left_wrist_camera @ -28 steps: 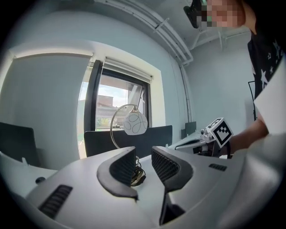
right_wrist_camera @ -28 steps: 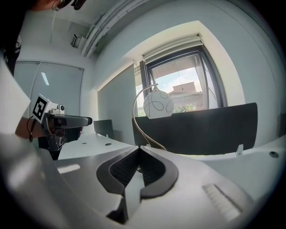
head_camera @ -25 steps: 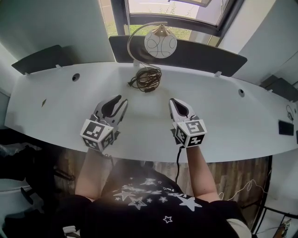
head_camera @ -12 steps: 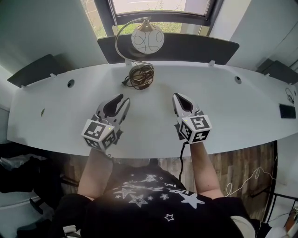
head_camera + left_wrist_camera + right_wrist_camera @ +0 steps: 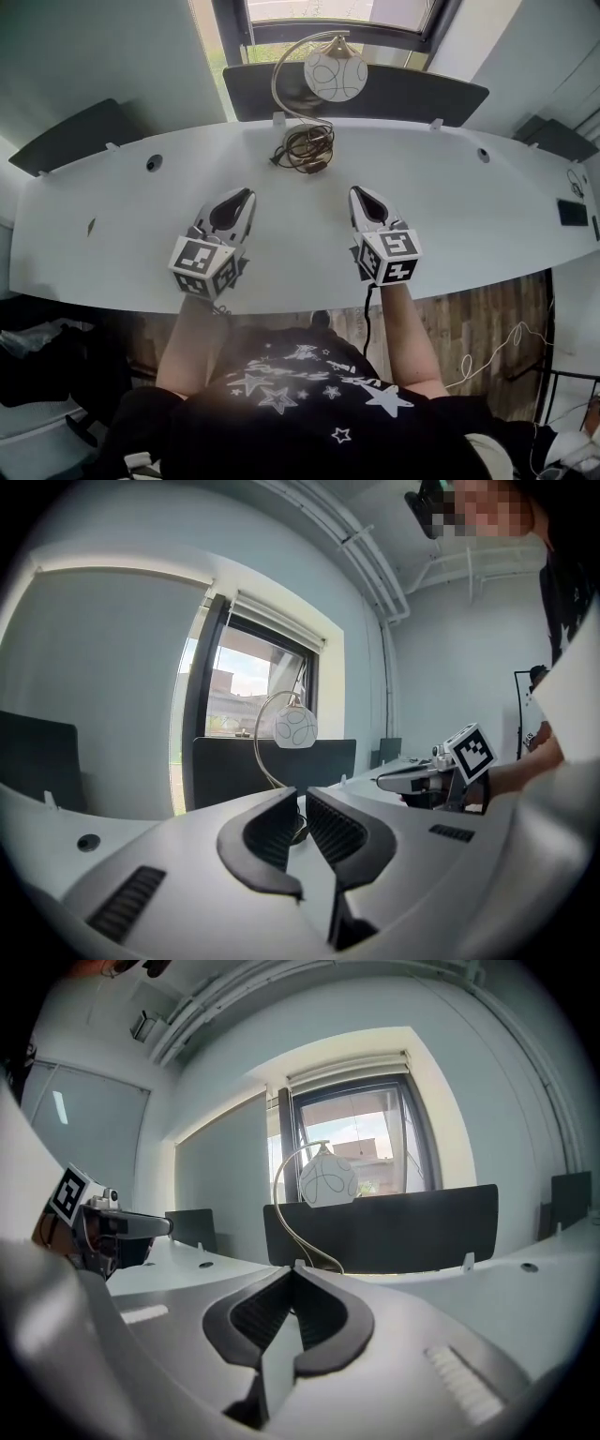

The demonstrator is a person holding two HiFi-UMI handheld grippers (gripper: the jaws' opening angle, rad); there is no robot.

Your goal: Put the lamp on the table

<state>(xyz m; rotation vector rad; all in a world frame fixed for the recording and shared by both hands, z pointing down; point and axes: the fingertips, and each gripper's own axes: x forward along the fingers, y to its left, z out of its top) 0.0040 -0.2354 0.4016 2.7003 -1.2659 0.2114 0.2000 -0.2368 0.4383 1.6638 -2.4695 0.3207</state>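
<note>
The left gripper's (image 5: 242, 197) jaws, wide a second ago, are closing to a narrow gap with nothing between them. The right gripper's (image 5: 357, 192) jaws are pressed together, also empty. Both hover on the person's side of the lamp (image 5: 335, 75), well apart from it. The lamp stands upright on the worktop (image 5: 450, 206), coiled cord (image 5: 309, 150) at its foot, so the placing looks done.

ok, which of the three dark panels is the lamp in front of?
The middle panel, below the window: the lamp stands right before it. The left panel and right panel stand off to the sides.
</note>
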